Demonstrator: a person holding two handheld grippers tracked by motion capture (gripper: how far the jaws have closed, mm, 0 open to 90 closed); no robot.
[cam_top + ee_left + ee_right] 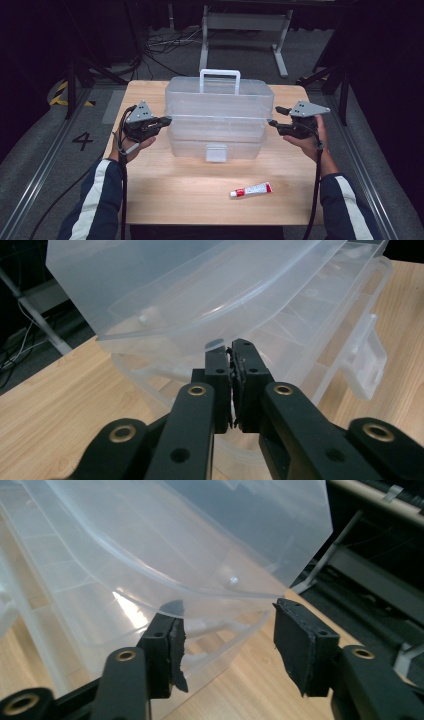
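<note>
Where the wooden table (pixel 165 195) carries the work, a clear plastic box (pixel 219 117) with a white handle (pixel 220 76) stands at its centre, slightly toward the far edge; its lid is raised a little off the lower tray, and a white latch (pixel 216 152) hangs on the near face.

At the left end of the box, the left gripper (pixel 166 120) is held in the person's left hand (pixel 131 145), with a grey plate on top and a cable trailing down past the striped sleeve (pixel 95 200); in the left gripper view its jaws are pressed together, tips (pixel 234 352) right at the lid's lower rim, though whether any plastic is caught between them cannot be told; the latch (pixel 367 365) shows farther off along the box (pixel 210 300).

Near the front edge, right of centre, a small white tube with a red cap (pixel 251 190) lies flat, well apart from the box and both grippers.

At the right end of the box, the right gripper (pixel 273 123) is held in the right hand (pixel 311 142); in the right gripper view its jaws stand spread (pixel 227 630), one pad (pixel 176 650) just under the lid's rim, the other clear of the box (pixel 150 555) over bare wood.
</note>
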